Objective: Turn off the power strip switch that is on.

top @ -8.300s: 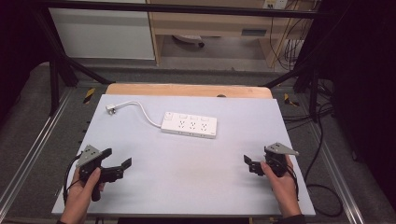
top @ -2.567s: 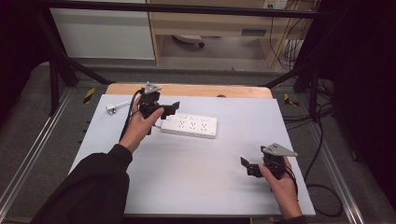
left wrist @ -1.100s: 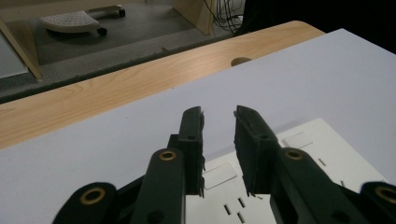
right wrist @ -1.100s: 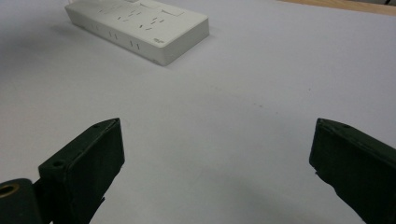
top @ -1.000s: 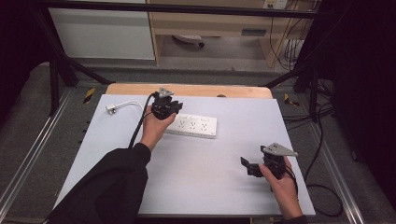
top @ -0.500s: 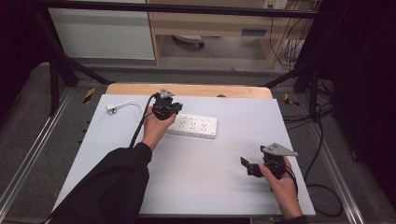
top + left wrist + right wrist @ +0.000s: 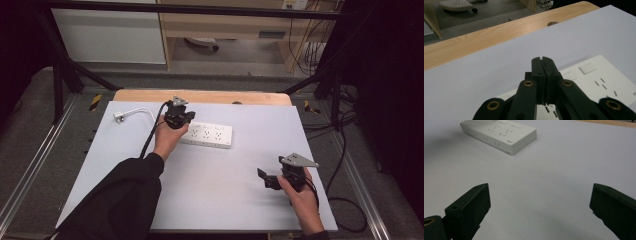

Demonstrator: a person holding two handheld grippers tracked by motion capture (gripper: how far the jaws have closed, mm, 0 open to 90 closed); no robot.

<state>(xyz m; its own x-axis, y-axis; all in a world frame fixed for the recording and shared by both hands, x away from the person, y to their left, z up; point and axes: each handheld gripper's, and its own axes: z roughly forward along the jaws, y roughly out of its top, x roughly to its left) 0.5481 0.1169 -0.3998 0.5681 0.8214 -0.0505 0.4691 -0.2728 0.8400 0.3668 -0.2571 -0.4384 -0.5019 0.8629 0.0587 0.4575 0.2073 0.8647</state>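
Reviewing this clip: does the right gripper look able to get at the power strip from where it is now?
Probably yes. The right gripper sits open near the table's front edge, and bare table lies between it and the power strip. The left gripper is shut over the strip's far left end, leaving the right end free.

Even overhead light brightens the table [image 7: 210, 190]; surroundings stay dark. Soft shadows beneath the jaws. Close jaws blur slightly; the strip [image 7: 499, 135] beyond them is sharper.

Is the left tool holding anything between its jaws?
No, the left tool has its jaws pressed together with nothing between them, above the power strip.
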